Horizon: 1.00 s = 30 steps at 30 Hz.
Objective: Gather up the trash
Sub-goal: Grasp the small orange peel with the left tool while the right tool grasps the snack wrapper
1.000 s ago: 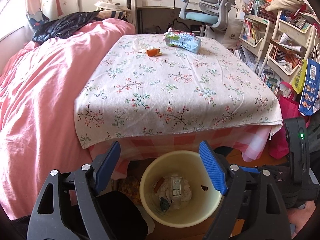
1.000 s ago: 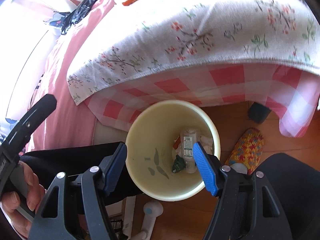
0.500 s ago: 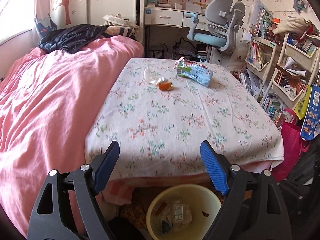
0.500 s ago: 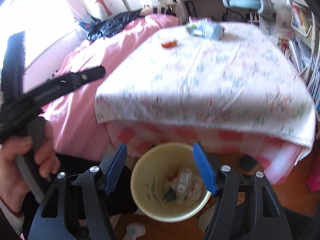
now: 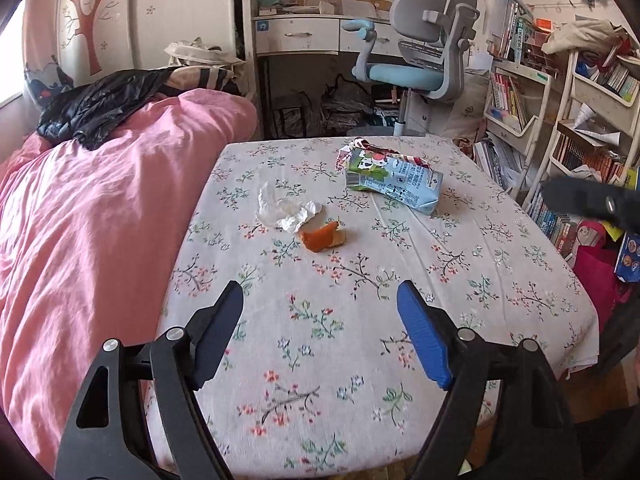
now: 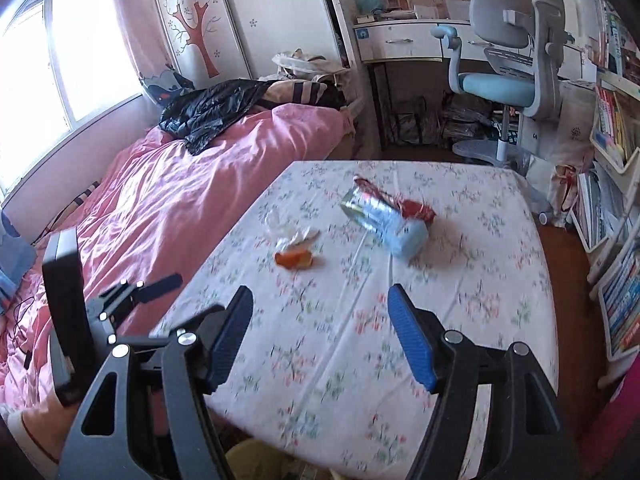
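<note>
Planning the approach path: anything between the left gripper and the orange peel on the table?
Nothing. In the left wrist view only bare floral tablecloth lies between the left gripper, closing on nothing, and the orange peel.

On the floral tablecloth (image 5: 460, 280) lay one crumpled white tissue (image 5: 286, 210), one curled orange peel piece (image 5: 322, 237), and one flattened green-and-blue drink carton (image 5: 394, 178). Behind stood one grey-and-blue swivel chair (image 5: 420, 56). Two blue-padded grippers showed.
</note>
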Available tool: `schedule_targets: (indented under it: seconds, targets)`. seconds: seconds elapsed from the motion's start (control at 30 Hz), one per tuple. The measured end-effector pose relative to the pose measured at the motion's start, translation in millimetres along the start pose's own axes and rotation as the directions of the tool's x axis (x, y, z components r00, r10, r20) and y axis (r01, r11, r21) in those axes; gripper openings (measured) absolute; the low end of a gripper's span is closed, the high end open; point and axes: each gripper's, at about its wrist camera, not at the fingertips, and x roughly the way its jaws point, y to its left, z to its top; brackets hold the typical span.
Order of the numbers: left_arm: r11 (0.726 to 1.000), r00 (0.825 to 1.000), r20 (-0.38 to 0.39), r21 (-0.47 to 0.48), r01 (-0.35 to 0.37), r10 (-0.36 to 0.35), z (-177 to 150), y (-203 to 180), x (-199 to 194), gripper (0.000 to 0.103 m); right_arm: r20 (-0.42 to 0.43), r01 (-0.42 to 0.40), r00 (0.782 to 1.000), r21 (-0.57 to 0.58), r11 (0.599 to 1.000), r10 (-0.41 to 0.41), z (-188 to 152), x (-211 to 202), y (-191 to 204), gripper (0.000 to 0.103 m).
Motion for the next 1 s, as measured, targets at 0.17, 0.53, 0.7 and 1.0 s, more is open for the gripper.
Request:
schedule_targets:
  seconds: [0.17, 0.53, 0.7, 1.0]
  targets:
    - [0.997, 0.999, -0.029, 0.066, 0.034, -0.033, 18, -12, 42, 0.070, -0.087, 0.014, 0.996, -0.005, 1.000, -0.014, 60, 66, -6, 0.068]
    - [0.987, 0.993, -0.070, 0.119, 0.106, -0.098, 44, -14, 100, 0.070, -0.279, 0.087, 0.957, -0.001, 0.996, -0.083, 108, 186, -32, 0.068]
    - [0.983, 0.985, -0.127, 0.128, 0.135, -0.118, 49, -17, 122, 0.063, -0.361, 0.078, 0.932, 0.101, 0.992, -0.036, 110, 212, -60, 0.054]
    - [0.978, 0.971, -0.217, 0.154, 0.139, -0.104, 49, -19, 142, 0.016, -0.266, 0.011, 0.961, 0.321, 0.947, 0.079, 111, 202, -108, 0.017]
